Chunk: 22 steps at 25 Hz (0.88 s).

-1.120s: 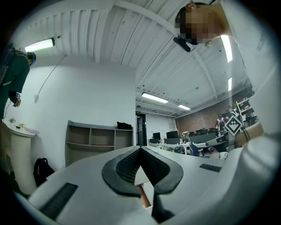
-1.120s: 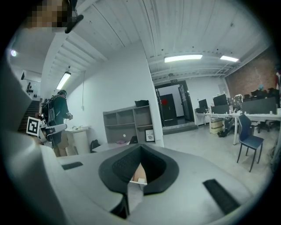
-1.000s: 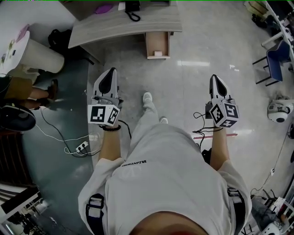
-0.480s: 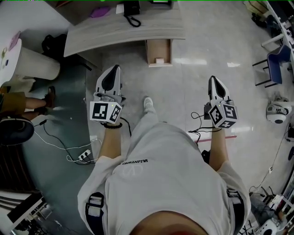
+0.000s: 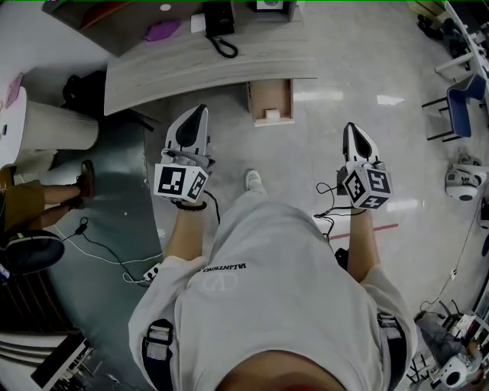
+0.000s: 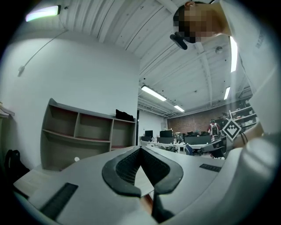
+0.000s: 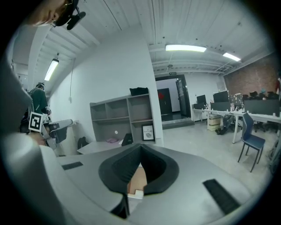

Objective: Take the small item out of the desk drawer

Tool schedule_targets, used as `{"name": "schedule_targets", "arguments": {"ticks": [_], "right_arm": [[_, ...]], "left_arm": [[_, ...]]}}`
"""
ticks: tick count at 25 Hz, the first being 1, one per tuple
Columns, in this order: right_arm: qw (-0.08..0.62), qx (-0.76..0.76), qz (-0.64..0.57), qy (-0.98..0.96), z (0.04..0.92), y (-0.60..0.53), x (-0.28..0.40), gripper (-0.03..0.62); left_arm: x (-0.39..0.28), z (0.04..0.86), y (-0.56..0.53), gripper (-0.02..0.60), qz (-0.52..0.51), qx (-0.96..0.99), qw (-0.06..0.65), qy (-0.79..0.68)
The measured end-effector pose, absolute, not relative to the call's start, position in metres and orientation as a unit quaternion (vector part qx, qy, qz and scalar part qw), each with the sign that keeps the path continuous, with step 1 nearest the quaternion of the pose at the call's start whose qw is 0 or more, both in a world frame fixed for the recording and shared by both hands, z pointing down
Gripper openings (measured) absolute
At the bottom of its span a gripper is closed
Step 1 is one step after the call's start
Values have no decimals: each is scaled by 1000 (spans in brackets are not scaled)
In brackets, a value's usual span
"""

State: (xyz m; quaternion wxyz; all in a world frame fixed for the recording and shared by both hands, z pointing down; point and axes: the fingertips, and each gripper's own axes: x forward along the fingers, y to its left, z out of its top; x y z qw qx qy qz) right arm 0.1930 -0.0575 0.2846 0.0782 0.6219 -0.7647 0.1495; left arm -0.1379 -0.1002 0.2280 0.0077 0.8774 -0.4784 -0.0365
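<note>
A person [image 5: 267, 305] in a pale sweatshirt is seen from above, standing on a glossy floor [image 5: 306, 160] with a gripper held out in each hand. The left gripper [image 5: 201, 111] and the right gripper [image 5: 348, 127] are both pointed towards a curved grey wooden surface [image 5: 191, 65] ahead, and neither is touching it. In each gripper's own view the fingers are seen closed tip to tip, with only a wedge-shaped gap left behind the tips, and nothing is held between them. Under the front edge of the surface a brown drawer [image 5: 271, 95] is pulled open, ahead of the space between the two grippers. The small white item [image 5: 271, 114] is lying inside the drawer, at the end nearest the person, untouched. In the right gripper view it is glimpsed through the gap below the closed fingertips. A black telephone [image 5: 219, 19] and a purple object [image 5: 160, 30] are set on the surface, and an open shelf unit [image 7: 123, 118] is seen against the wall behind.
</note>
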Motion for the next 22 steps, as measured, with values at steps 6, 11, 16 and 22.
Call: {"name": "schedule_targets", "arguments": {"ticks": [6,11,16,22], "right_arm": [[102,628,163,-754,297,-85,168,0],[118,630,172,-748,305,-102,156,0],[137,615,184,-754,322,-117,139,0],[156,577,217,-771,356,-147,115,0]], "left_arm": [[-125,250,-137,-2,-24,897,40,-440],[-104,282,-148,-2,-12,910,77,-407],[-89,319,-156,-2,-8,910,125,-394],[-75,342,-168,-2,9,912,142,-386]]}}
